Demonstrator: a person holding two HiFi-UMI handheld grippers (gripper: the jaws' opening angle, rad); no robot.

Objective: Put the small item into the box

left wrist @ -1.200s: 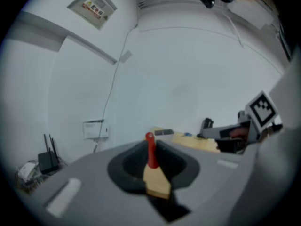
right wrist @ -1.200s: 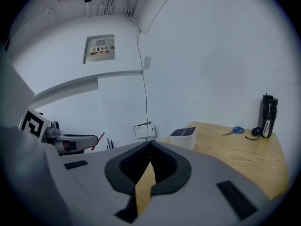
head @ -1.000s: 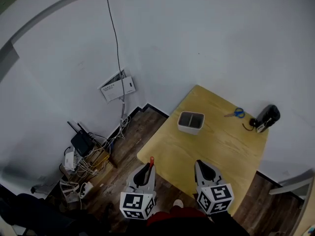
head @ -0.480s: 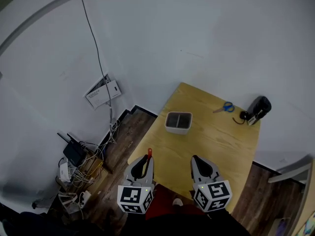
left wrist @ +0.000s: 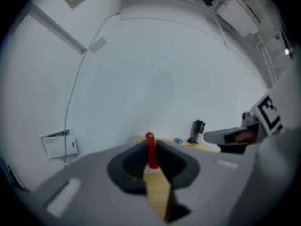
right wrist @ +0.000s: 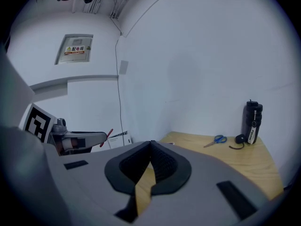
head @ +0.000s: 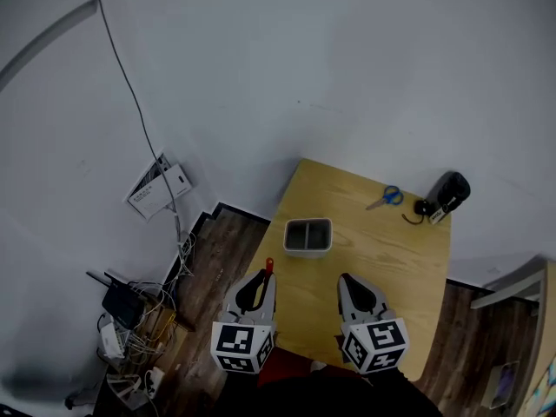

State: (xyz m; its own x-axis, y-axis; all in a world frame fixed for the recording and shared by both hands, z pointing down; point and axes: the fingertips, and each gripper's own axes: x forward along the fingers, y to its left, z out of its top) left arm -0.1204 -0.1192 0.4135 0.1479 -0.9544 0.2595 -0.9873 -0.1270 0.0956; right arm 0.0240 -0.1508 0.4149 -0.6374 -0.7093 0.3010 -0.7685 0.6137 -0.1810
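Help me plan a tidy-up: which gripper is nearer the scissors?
Right. The right gripper is below the scissors in the head view; the left gripper, holding a red item, is farther left.

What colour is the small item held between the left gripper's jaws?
Red. The small item shows best in the left gripper view.

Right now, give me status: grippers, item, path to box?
Left gripper shut on red item. Right gripper shut, empty. Box on table ahead, path clear.

Box (head: 308, 236) on table (head: 391, 254), scissors (head: 385, 198) and bottle (head: 452, 190) behind
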